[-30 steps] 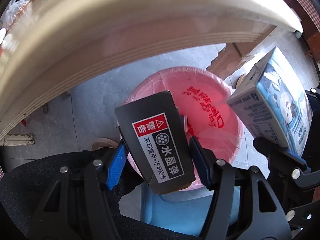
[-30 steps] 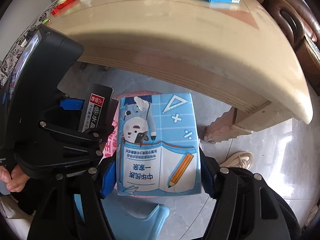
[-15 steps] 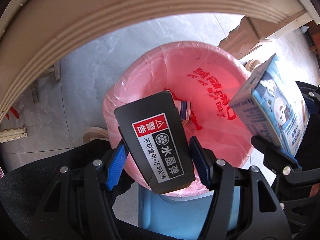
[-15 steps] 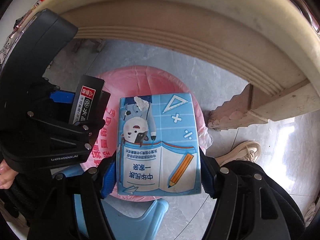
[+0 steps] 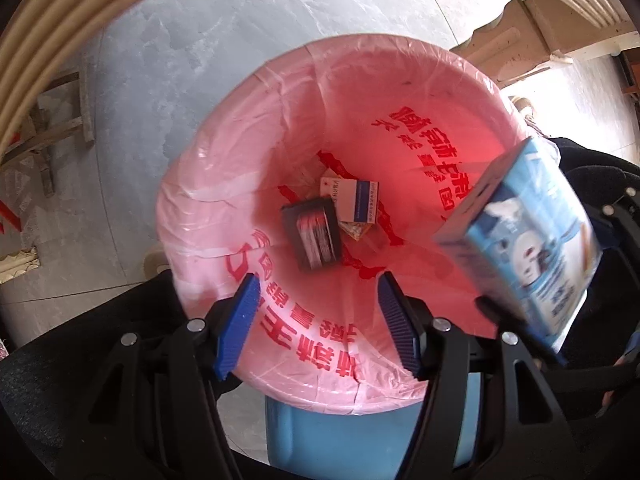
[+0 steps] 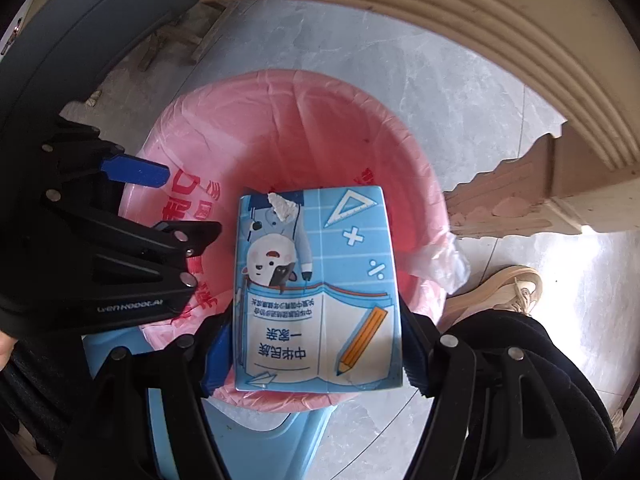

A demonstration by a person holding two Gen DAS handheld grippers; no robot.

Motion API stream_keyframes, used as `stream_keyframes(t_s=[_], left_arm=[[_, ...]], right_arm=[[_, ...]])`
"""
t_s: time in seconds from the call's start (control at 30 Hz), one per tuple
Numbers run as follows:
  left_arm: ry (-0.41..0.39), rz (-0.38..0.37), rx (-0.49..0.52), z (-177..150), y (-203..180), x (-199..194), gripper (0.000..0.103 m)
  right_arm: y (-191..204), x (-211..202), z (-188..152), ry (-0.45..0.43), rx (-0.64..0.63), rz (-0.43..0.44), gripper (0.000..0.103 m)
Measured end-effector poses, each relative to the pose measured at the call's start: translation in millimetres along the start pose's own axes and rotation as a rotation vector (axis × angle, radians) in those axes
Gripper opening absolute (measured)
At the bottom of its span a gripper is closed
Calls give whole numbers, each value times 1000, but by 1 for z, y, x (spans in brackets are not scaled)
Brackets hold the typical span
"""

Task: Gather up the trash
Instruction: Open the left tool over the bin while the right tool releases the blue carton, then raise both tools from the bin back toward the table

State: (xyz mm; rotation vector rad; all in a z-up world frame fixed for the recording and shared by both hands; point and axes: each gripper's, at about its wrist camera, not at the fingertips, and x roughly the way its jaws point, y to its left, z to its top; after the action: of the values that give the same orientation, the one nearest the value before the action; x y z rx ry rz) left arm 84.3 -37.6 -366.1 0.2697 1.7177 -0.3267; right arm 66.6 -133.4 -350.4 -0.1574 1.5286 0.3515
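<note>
A big tan table edge [image 6: 500,32] curves over the top of the scene, above a grey tile floor [image 5: 200,40]. On the floor stands a blue trash bin [image 5: 340,436] with a pink bag [image 5: 224,184] stretched over its rim. The bag has red writing on it.

The right gripper [image 6: 316,344] is squeezed tight on a blue carton [image 6: 316,292] with a cartoon animal, a book and a pencil on it. The carton is held over the near right part of the bin's mouth.

The left gripper [image 5: 316,320] is wide open with nothing between its blue pads [image 5: 240,328]. It hangs over the near side of the bin.

Down inside the bag is a small black box [image 5: 312,238], blurry. Just beside it, a bit farther in, lies a little white and blue box [image 5: 352,198].

A tan shoe [image 6: 500,292] stands on the floor to the right of the bin.
</note>
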Motion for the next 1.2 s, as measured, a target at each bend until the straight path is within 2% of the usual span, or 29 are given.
stream_keyframes(t_s=[0.23,0.37,0.5,0.7,0.97,1.2], left_arm=[[12,-2,-18,6,4,7,61],[22,2,-10,5,1,9,62],[18,15,-2,5,-1,9,66],[4,20,5,4,-1,5,67],[-24,47,17,2,-3,-2,69],[-83,103,36,-11,-6,-28,70]], right_arm=[[6,13,1,40,-24,22,68],[9,13,0,33,-30,14,75],[9,13,0,33,-33,18,76],[13,12,1,32,-34,16,76],[16,4,0,-1,-45,0,76],[20,-20,-8,-59,-44,-16,76]])
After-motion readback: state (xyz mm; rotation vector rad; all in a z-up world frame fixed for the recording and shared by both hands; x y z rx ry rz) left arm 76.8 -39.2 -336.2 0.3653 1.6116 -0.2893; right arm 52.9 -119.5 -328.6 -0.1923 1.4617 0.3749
